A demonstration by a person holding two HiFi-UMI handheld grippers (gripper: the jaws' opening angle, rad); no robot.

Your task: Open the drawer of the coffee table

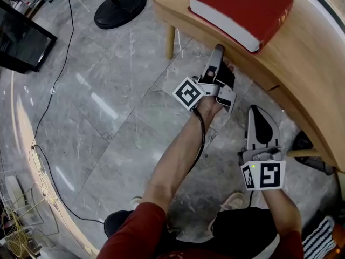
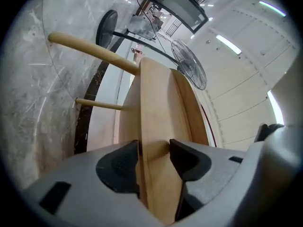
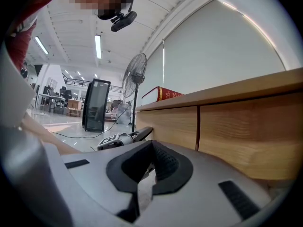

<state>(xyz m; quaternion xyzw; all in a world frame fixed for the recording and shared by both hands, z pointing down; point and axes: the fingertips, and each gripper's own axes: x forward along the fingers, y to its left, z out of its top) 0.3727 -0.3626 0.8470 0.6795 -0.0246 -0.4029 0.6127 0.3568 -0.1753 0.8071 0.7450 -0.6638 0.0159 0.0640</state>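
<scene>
The light wooden coffee table (image 1: pixel 307 74) curves across the upper right of the head view. My left gripper (image 1: pixel 218 55) reaches up under its rim. In the left gripper view my left gripper (image 2: pixel 154 161) stands open, with the edge of a wooden panel (image 2: pixel 158 122) between its jaws. The left pad lies close against the wood. My right gripper (image 1: pixel 256 112) hangs lower, short of the table's side, with nothing in it. In the right gripper view my right gripper (image 3: pixel 147 171) is shut. Beyond it is the table's wooden front (image 3: pixel 236 126), split by a vertical seam.
A thick red book (image 1: pixel 242 7) lies on the tabletop. A fan's round black base (image 1: pixel 119 8) stands on the grey marble floor at the top, and a black cabinet (image 1: pixel 21 36) at the far left. A thin cable (image 1: pixel 51 101) runs over the floor. The table's legs (image 2: pixel 94 48) stand behind the panel.
</scene>
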